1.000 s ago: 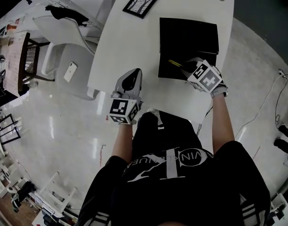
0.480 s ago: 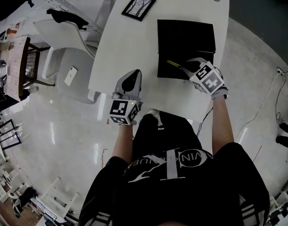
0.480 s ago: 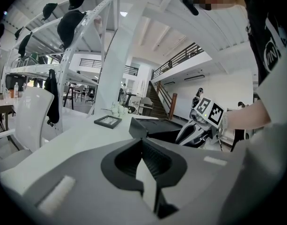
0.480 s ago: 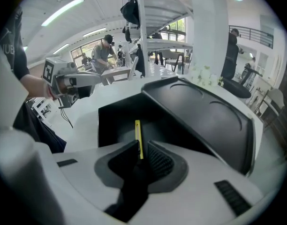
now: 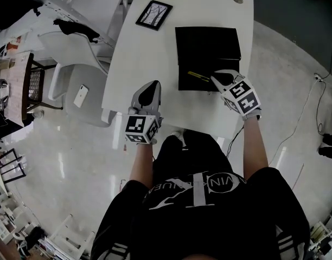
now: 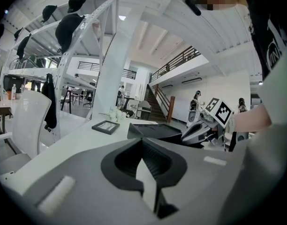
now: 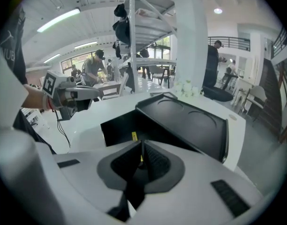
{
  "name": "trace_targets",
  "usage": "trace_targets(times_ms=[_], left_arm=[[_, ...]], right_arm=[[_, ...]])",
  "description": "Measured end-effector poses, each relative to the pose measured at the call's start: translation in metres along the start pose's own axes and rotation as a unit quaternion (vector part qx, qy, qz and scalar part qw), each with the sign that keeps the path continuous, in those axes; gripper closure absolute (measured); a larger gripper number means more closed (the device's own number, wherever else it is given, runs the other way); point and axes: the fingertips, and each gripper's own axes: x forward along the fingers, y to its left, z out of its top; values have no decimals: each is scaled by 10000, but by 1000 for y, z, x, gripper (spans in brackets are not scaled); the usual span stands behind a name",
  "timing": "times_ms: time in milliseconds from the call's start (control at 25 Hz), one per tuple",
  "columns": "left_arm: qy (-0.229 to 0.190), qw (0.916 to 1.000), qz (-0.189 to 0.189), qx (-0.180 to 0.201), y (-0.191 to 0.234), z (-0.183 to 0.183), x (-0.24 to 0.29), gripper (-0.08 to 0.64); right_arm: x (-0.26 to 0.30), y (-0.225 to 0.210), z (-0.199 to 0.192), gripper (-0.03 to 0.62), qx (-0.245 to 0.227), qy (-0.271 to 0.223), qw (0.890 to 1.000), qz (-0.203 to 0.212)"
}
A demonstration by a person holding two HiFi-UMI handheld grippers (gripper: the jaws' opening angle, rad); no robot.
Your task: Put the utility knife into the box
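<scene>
Between the jaws of the right claw (image 5: 215,80) the utility knife (image 5: 197,76) is gripped: jaws are closed narrow on its near end, and a yellow strip is seen at the pinch in the right gripper view. The knife's far end is projected ahead of the claw and to its left, over the open black box (image 5: 185,84), just past the box's near wall. Contact with the box floor cannot be told. The lid (image 5: 208,42) is folded back beyond the claw and tilted up, with two round recesses seen on its inner face.

The left claw (image 5: 151,85) is held over the near left edge of the white table (image 5: 149,53), well apart from the box. Its jaws are pressed together, with nothing between them. A picture frame (image 5: 154,14) is laid flat on the table far ahead of the left claw, left of the lid. Off the table, to the left of the left claw, a white chair (image 5: 68,37) is seen, with a white phone (image 5: 81,95) lying nearer on another white seat.
</scene>
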Motion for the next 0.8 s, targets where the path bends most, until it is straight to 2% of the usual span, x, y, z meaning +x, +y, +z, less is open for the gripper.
trace_targets(times_ms=[320, 800], left_arm=[[-168, 9998, -49, 55, 2, 14, -2, 551], [-527, 9985, -147, 63, 1, 45, -5, 551]], right_arm=[[-29, -7, 25, 571, 579, -844, 9941, -355], [-62, -10, 43, 574, 931, -1515, 9812, -747]])
